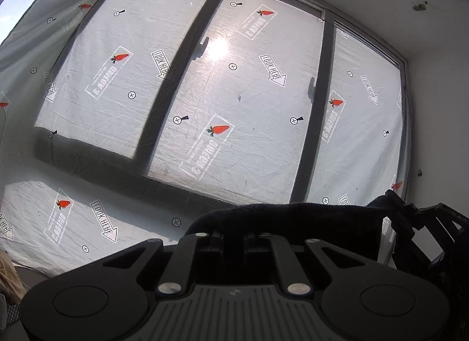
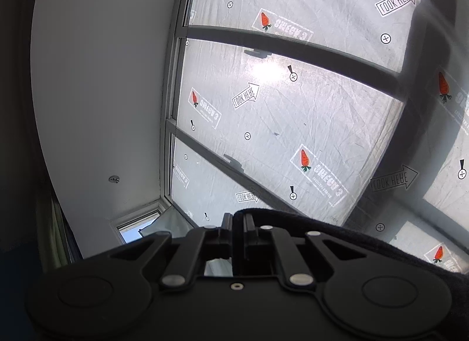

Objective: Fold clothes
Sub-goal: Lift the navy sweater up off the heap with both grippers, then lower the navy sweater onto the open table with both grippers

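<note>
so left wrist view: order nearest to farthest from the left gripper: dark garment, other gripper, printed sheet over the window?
1. Dark knitted garment: pinched in the left gripper, draped rightward.
2. Right gripper: at the right edge, holding the same garment.
3. Translucent printed plastic sheet: covering the window, well behind both.

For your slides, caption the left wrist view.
Left gripper shut on dark garment, raised toward a window.

Supporting surface: not in view in either wrist camera. Both look upward at a window (image 1: 234,91) covered with printed sheeting; nothing resting on any surface can be told.
</note>
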